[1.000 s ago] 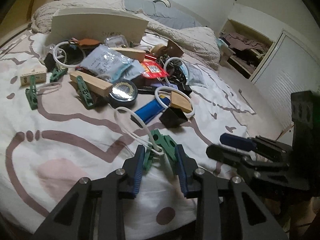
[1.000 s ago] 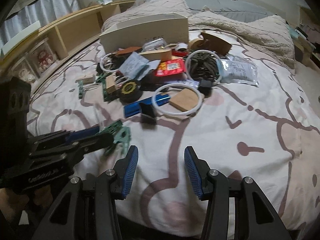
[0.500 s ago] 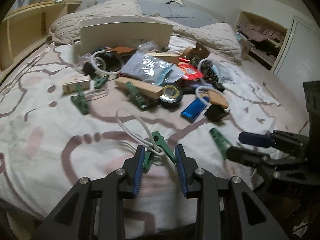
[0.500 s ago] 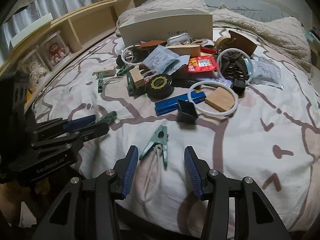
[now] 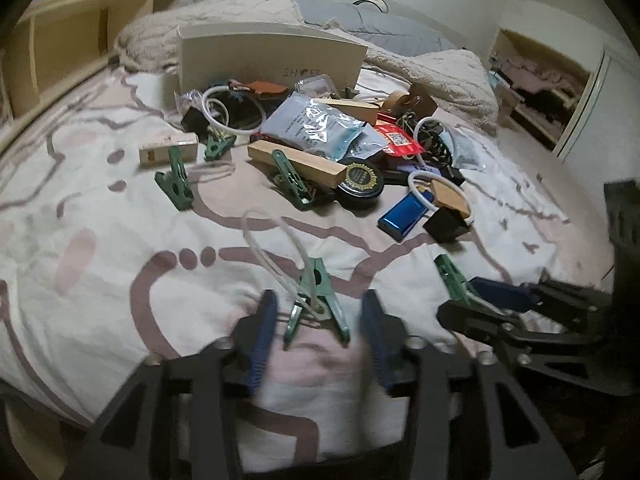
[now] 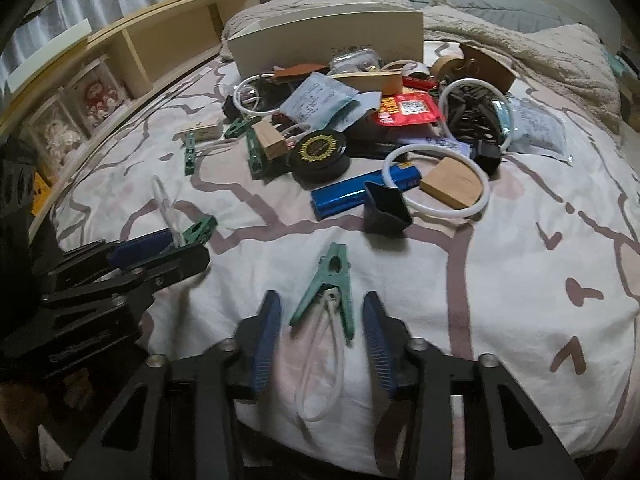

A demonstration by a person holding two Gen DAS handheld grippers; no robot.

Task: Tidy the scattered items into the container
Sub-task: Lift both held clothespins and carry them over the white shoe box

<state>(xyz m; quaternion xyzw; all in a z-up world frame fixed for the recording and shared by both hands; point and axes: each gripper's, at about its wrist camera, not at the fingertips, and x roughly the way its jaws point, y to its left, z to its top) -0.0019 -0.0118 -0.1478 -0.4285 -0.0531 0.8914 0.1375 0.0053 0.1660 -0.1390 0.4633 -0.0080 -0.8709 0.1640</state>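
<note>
A cream box [image 5: 272, 56], the container, stands at the back of the bed, also in the right wrist view [image 6: 328, 40]. Scattered items lie in a heap in front of it. My left gripper [image 5: 318, 322] is open, its jaws either side of a green clip with a white cord loop [image 5: 318, 292]. My right gripper [image 6: 322, 326] is open around a second green clip with a white cord [image 6: 332, 284]. That clip shows in the left wrist view [image 5: 450, 276] by the right gripper [image 5: 476, 300]. The left gripper [image 6: 160, 252] shows in the right wrist view.
The heap holds a black round tin [image 6: 320, 150], a blue bar [image 6: 360, 192], wood blocks [image 5: 296, 162], white rings [image 6: 436, 180], plastic packets [image 5: 316, 124], a black cup [image 6: 386, 210] and more green clips [image 5: 174, 180]. A wooden shelf [image 6: 140, 52] runs along the left. Pillows lie behind.
Both grippers have moved forward and lower over the bed. Each green clip now lies between a gripper's open jaws. The left gripper's jaws have opened wider.
</note>
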